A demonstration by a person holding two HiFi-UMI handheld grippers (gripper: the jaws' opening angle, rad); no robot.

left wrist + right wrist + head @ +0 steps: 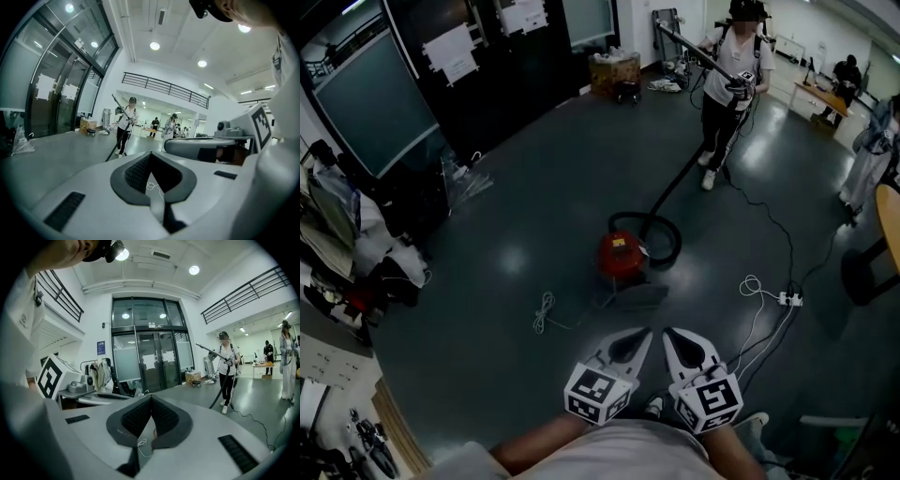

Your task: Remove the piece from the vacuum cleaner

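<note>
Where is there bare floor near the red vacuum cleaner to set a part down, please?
Bare floor lies left of the red vacuum cleaner, between it and the clothes, beyond the white cord coil. The right is crowded: hose loop, power strip and white cables.

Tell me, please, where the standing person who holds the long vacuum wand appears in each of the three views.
Head view: the person stands at the top right, far off.
Left gripper view: the person is left of centre, small, at mid height.
Right gripper view: the person is at the right, at mid height.
Shared landmark: the brown cardboard box, left of the person in every picture.
</note>
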